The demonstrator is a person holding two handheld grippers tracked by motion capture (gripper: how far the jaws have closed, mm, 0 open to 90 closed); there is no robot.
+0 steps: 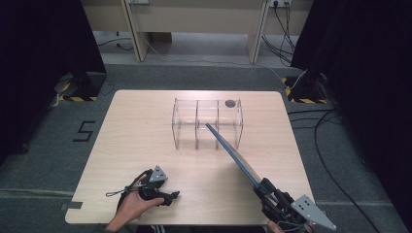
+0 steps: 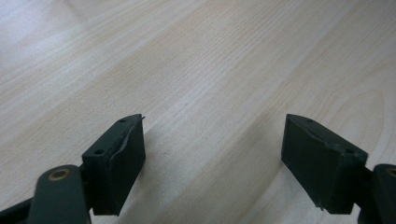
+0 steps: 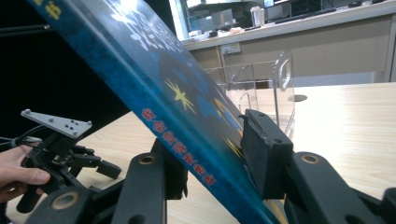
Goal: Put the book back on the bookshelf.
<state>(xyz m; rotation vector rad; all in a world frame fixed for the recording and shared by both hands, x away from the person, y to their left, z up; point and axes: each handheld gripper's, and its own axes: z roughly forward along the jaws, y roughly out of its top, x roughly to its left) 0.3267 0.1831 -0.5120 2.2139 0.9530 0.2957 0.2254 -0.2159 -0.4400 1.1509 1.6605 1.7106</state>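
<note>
The clear three-bay rack (image 1: pixel 206 124) on the desk (image 1: pixel 136 145) holds only the far tip of the blue book (image 1: pixel 232 153), pinched by the right claw (image 1: pixel 266 190) and partly cropped, while the left claw (image 1: pixel 170 196) rests spread wide nearby.

Thin blue book (image 1: pixel 233 154) with yellow star print, held tilted above the desk (image 1: pixel 136 141), far end reaching the clear acrylic rack (image 1: pixel 207 124), an upright three-slot divider mid-desk.
</note>
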